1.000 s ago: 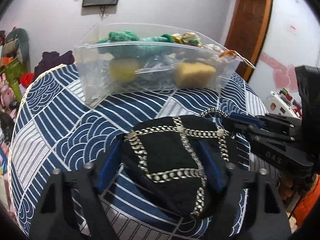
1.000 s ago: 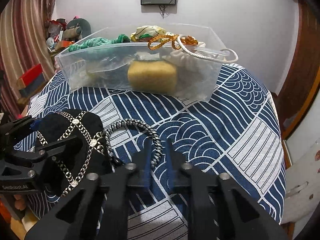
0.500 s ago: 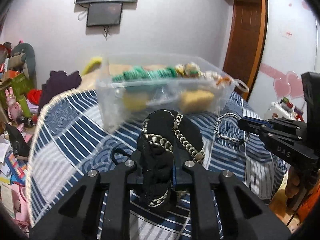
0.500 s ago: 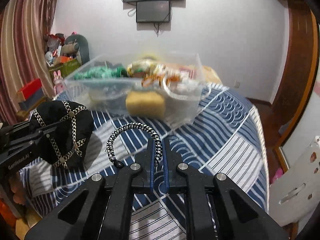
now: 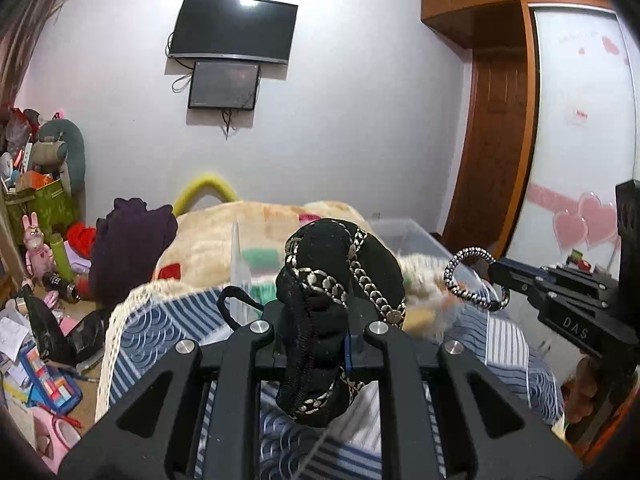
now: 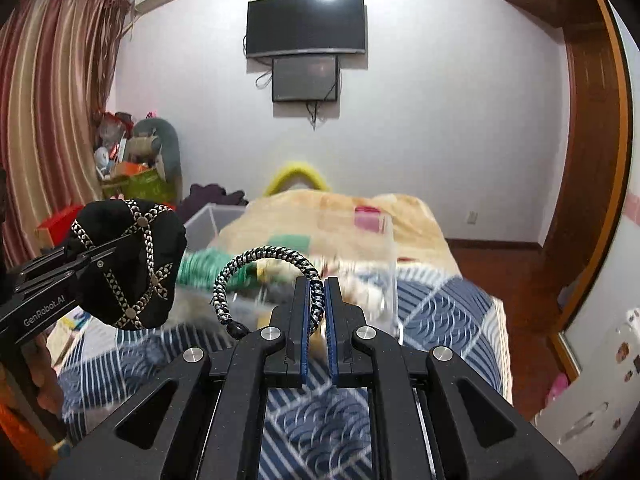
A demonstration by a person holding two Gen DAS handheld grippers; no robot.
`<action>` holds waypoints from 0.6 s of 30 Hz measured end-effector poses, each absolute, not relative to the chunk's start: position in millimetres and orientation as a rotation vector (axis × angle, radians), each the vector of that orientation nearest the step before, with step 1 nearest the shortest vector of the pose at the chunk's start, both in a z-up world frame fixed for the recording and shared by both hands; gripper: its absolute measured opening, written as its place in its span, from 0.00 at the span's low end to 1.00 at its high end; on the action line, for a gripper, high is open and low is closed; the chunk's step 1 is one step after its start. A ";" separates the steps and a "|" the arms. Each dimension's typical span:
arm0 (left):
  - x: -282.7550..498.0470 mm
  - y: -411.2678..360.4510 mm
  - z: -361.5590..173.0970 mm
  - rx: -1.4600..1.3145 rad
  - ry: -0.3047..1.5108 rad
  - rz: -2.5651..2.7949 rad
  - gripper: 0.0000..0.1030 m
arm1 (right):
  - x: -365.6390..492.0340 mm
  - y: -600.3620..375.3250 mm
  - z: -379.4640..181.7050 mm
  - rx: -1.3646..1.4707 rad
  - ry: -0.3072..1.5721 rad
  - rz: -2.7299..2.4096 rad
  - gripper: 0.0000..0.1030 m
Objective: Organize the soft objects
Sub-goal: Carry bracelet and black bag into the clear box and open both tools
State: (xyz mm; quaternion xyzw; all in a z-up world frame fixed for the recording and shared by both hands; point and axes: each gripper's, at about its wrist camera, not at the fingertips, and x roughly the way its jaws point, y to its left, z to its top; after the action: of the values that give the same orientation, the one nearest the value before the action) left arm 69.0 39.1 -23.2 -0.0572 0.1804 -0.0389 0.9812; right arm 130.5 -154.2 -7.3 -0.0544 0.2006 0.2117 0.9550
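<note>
My left gripper (image 5: pixel 316 332) is shut on a black fabric pouch with metal chains (image 5: pixel 340 280), held up above the table; the pouch also shows at the left of the right wrist view (image 6: pixel 128 264). My right gripper (image 6: pixel 316 300) is shut on a black-and-white braided rope loop (image 6: pixel 256 268), also lifted; the loop shows at the right of the left wrist view (image 5: pixel 472 276). The clear plastic bin (image 6: pixel 384 248) of soft items, with green yarn (image 6: pixel 200 268) in it, sits blurred just beyond both grippers.
The table has a blue-and-white wave-patterned cloth (image 6: pixel 440 304). A bed with a beige blanket (image 6: pixel 340 208) lies behind it. Clutter and toys (image 5: pixel 40 240) crowd the floor at left. A wooden door (image 5: pixel 492 140) and a white wardrobe stand at right.
Both grippers have risen from the table and tilted up; the left closed on the pouch and lifted it, the right lifted the rope loop. The bin now sits low and blurred.
</note>
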 end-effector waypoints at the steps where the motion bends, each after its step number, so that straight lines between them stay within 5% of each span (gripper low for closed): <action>1: 73.1 40.3 -20.3 -0.119 0.358 -0.075 0.15 | 133.6 -152.0 -6.3 -0.111 0.402 0.427 0.06; 13: 153.7 48.5 -33.2 -0.124 0.434 -0.023 0.18 | 179.5 -118.5 -39.7 -0.143 0.518 0.399 0.07; 18: 174.0 39.6 -58.6 -0.060 0.512 0.001 0.43 | 175.6 -120.7 -43.8 -0.167 0.529 0.405 0.08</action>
State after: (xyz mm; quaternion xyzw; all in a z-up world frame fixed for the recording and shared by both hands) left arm 174.0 39.6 -58.6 -0.0299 0.2530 0.0005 0.9670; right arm 175.6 -120.7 -43.8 -0.0818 0.2592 0.1984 0.9417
